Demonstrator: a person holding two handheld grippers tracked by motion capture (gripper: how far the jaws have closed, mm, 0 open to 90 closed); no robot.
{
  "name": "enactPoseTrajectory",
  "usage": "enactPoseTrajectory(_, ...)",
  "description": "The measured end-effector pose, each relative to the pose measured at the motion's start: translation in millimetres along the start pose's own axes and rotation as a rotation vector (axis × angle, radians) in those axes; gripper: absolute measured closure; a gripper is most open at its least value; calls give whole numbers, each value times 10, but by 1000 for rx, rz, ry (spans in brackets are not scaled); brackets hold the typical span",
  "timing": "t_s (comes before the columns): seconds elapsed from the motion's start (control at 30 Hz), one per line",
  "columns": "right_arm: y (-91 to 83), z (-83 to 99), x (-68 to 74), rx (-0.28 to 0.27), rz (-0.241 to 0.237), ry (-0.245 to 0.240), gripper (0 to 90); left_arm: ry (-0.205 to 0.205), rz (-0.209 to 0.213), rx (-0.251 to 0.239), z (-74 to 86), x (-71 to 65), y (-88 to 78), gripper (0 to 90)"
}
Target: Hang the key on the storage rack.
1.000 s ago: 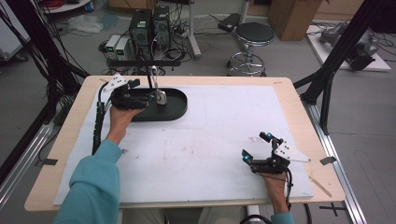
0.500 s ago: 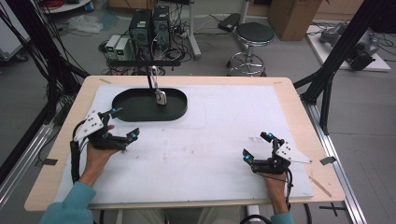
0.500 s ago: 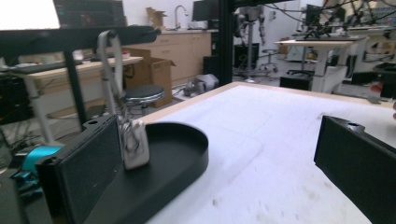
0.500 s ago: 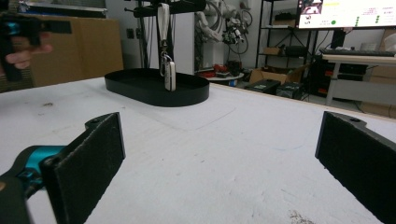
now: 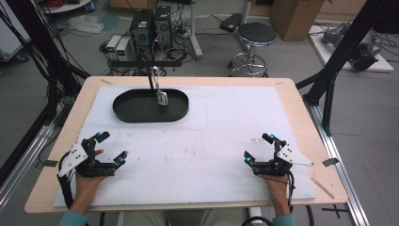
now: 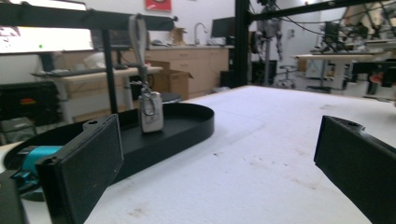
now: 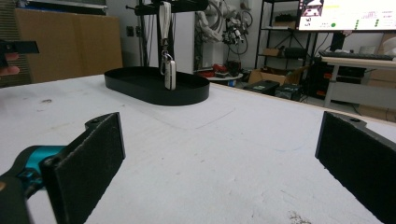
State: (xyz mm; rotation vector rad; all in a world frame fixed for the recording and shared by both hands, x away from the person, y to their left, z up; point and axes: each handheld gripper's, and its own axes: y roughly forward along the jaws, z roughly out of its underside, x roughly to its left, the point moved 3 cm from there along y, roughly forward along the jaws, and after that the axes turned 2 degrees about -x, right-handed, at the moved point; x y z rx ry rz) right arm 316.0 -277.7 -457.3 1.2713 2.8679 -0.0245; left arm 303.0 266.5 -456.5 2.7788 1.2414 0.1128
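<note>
Left gripper view gives me my own two black jaws spread wide with nothing between them but bare white table cover (image 6: 261, 154), and the right gripper view tells the same story: jaws fully apart, holding nothing, touching nothing. From the high view, the left gripper (image 5: 111, 147) and right gripper (image 5: 258, 149) both rest low near my edge of the table, well apart from each other. The thing I would be working with, a small white key fob (image 5: 162, 98), hangs on a strap from a black crossbar (image 5: 141, 62) and sits upright in the black oval tray (image 5: 127, 110) at the far left. My worry (judging only from how it hangs) is that a careless reach could nudge the fob into swinging or catch the tray rim and slide the tray, since the fob looks light and loosely suspended.
</note>
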Motion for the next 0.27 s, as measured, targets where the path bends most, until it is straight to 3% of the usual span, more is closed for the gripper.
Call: enactPoseTrajectory(0.27, -3, 2, 16, 0, -1, -7, 9, -3, -18, 11, 5, 6, 7, 17)
